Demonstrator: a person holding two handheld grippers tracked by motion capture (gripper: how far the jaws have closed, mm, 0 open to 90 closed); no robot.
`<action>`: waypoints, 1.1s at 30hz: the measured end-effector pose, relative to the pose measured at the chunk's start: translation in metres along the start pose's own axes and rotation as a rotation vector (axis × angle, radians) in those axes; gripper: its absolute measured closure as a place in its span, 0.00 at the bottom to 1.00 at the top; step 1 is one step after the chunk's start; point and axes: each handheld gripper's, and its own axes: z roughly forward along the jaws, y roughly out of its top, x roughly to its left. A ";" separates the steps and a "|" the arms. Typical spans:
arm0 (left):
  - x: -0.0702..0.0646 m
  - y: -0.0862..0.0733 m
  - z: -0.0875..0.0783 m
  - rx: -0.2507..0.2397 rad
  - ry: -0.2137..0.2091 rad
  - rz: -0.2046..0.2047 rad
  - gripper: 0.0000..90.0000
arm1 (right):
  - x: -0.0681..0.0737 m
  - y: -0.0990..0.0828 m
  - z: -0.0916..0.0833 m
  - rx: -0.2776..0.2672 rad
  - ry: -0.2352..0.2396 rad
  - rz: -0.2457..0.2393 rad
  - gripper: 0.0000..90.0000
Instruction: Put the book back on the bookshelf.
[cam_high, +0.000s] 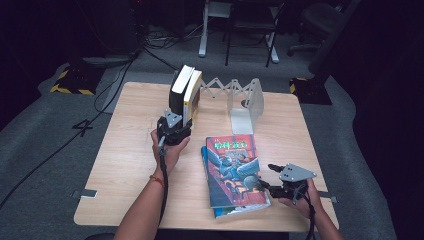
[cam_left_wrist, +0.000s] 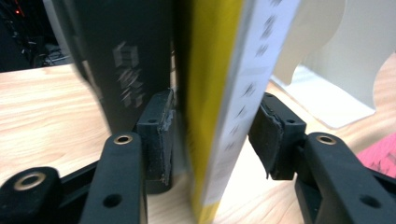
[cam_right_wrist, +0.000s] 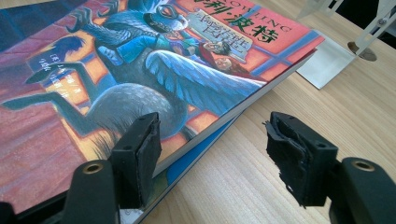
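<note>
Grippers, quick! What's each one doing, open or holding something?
Left gripper: open around the upright yellow book, not squeezing it.
Right gripper: open, empty, one jaw over the red picture book.

Grey carpet (cam_high: 45, 130) covers the floor in the high view, dimly lit toward the frame edges. A light wooden table (cam_high: 130, 165) with rounded corners occupies the centre. Black cables (cam_high: 107, 97) run across the carpet at upper left, toward a dark base marked with yellow-black hazard tape (cam_high: 70, 82). A second taped base (cam_high: 310, 90) sits at upper right. White desk legs (cam_high: 204, 30) and a dark chair frame (cam_high: 250, 30) stand at top centre; an office chair (cam_high: 320, 20) at top right. Background is dark.
</note>
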 end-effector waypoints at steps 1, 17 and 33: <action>0.003 -0.002 -0.002 0.007 -0.011 0.008 0.55 | 0.000 0.000 0.000 -0.002 -0.001 -0.003 0.39; 0.009 -0.022 -0.014 0.097 -0.084 0.150 0.71 | -0.001 -0.001 0.002 -0.007 0.004 0.017 0.39; 0.006 -0.025 -0.003 0.123 -0.048 0.155 0.75 | -0.001 -0.002 0.001 -0.010 0.003 0.019 0.39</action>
